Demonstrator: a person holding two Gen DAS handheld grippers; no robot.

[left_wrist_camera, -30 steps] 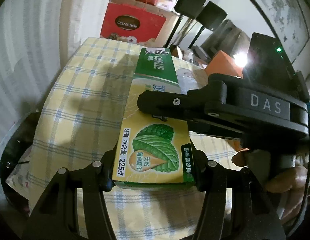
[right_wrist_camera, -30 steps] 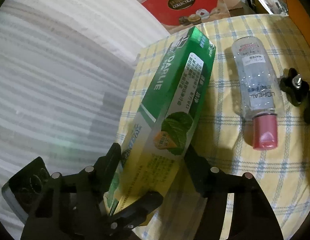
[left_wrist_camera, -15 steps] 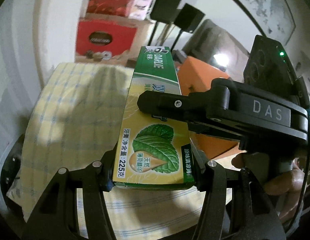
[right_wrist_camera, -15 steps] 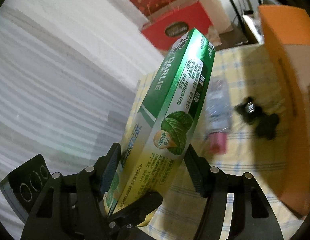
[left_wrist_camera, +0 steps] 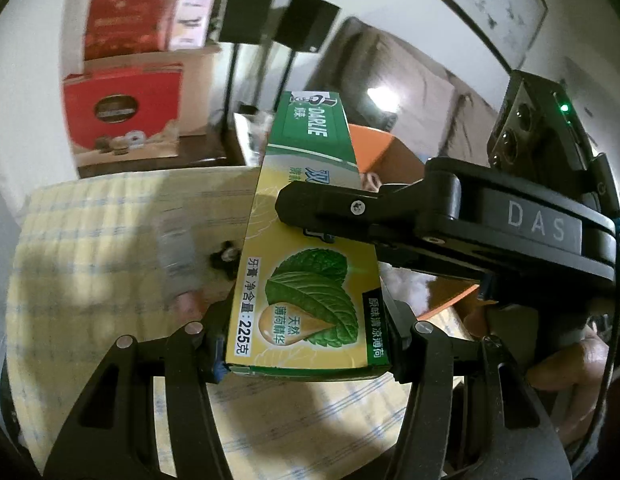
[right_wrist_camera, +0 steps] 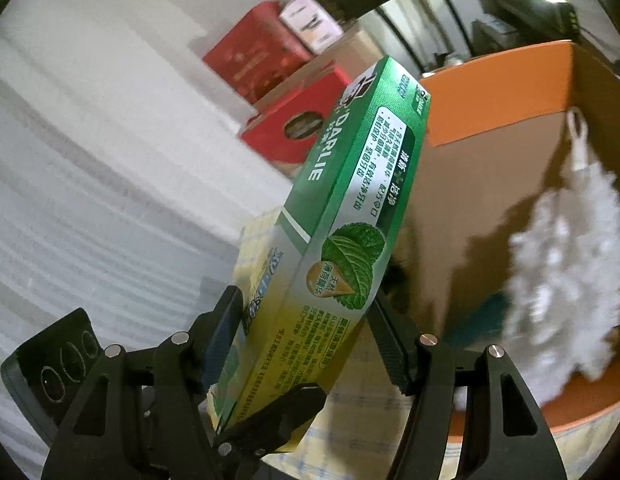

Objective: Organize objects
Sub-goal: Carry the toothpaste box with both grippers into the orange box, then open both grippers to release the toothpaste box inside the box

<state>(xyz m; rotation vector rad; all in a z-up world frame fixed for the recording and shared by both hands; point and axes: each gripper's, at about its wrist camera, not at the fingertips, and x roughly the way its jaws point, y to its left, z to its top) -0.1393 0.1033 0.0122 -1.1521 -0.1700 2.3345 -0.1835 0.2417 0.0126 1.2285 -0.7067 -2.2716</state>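
A long green and yellow Darlie toothpaste box [left_wrist_camera: 306, 300] is held off the table by both grippers at once. My left gripper [left_wrist_camera: 308, 346] is shut on its near end, one pad on each side edge. My right gripper [right_wrist_camera: 308, 332] is shut on the same toothpaste box [right_wrist_camera: 350, 220], across its broad faces. In the left wrist view one right gripper finger [left_wrist_camera: 330, 208] lies across the top face. The box's far end tilts up beside an open orange storage box [right_wrist_camera: 490, 80], whose far rim shows as an orange box [left_wrist_camera: 374, 144] in the left wrist view.
Inside the orange box lie a white fluffy duster [right_wrist_camera: 562, 280] and something teal [right_wrist_camera: 482, 316]. On the yellow checked tablecloth [left_wrist_camera: 90, 240] lie a blurred clear bottle [left_wrist_camera: 178, 256] and a small black object [left_wrist_camera: 226, 258]. Red gift boxes [left_wrist_camera: 122, 108] stand behind.
Both grippers lifted the toothpaste box and carried it toward the orange box. The bottle has left the right wrist view; the orange box's inside now fills its right side.
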